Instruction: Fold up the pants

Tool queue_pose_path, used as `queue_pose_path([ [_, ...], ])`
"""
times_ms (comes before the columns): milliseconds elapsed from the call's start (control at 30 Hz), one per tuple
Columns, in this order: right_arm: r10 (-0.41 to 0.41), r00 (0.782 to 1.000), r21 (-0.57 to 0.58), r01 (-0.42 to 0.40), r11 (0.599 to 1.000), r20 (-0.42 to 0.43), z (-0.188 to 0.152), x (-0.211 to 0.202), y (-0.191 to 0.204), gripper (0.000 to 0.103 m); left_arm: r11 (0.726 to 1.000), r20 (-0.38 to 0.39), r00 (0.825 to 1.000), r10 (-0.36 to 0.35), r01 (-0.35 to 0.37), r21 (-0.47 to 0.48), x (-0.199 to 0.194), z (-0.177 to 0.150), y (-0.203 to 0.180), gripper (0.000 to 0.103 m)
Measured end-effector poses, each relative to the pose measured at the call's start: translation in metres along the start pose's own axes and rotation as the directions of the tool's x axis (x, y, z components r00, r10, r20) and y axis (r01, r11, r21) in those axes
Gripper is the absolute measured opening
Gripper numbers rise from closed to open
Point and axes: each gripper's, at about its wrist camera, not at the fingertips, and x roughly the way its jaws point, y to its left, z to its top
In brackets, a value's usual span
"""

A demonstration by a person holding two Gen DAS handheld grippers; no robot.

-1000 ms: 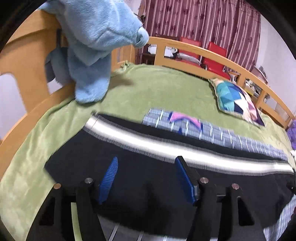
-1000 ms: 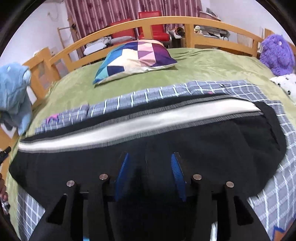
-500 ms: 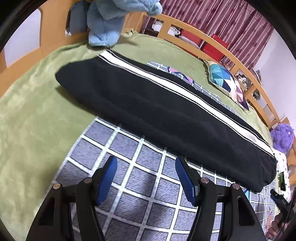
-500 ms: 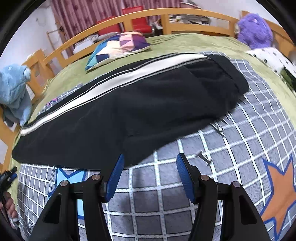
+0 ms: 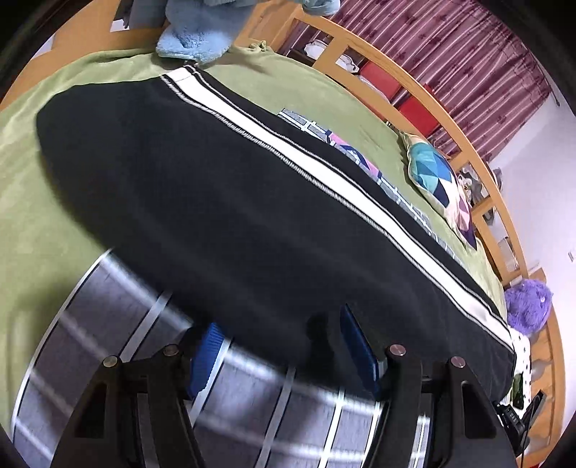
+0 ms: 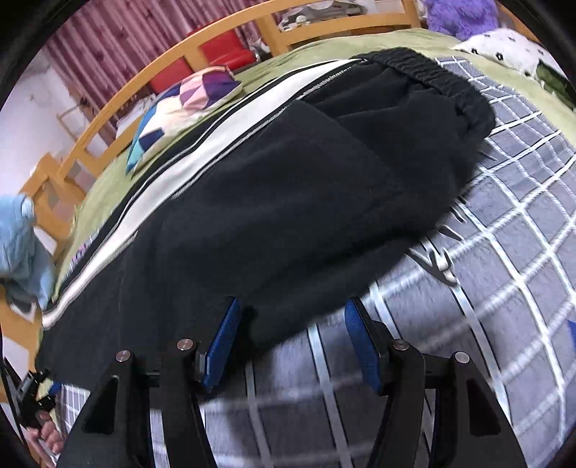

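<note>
Going left to right: a blue plush (image 5: 194, 32) sits at the far left end of the bed. The black pants (image 5: 223, 201) with the white side stripe lie stretched out flat across the grey checked blanket (image 6: 511, 201) on the green bedspread (image 5: 32, 201). The left gripper (image 5: 284, 354) has its jaws wide apart at the pants' near edge, gripping nothing. The right gripper (image 6: 291, 342) is spread wide too, near the waistband (image 6: 432, 77) end. No boxes or bins anywhere in view.

Wooden bed rail (image 5: 378, 46) rings a green bedspread (image 5: 288, 79); maroon curtains (image 5: 478, 46) behind; white wall (image 5: 540, 151) beside.
</note>
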Motion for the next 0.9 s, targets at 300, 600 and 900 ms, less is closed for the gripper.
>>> queue_pose_path([
  [300, 0.006, 0.999, 0.073, -0.010, 0.997, 0.047, 0.035, 0.030, 0.010, 0.026, 0.999, 0.031, 0.998, 0.050, -0.050, -0.022, 0.024, 0.028, -0.016, 0.018],
  [600, 0.032, 0.992, 0.039, -0.037, 0.999, 0.120, 0.040, -0.040, 0.026, 0.014, 0.998, 0.043, 0.998, 0.051, -0.053, 0.027, -0.034, 0.026, -0.031, 0.010],
  [900, 0.018, 0.997, -0.080, -0.012, 0.997, 0.071, -0.038, -0.162, -0.018, 0.014, 0.995, 0.012, 0.998, 0.054, -0.055, 0.089, -0.148, -0.071, -0.010, 0.010],
])
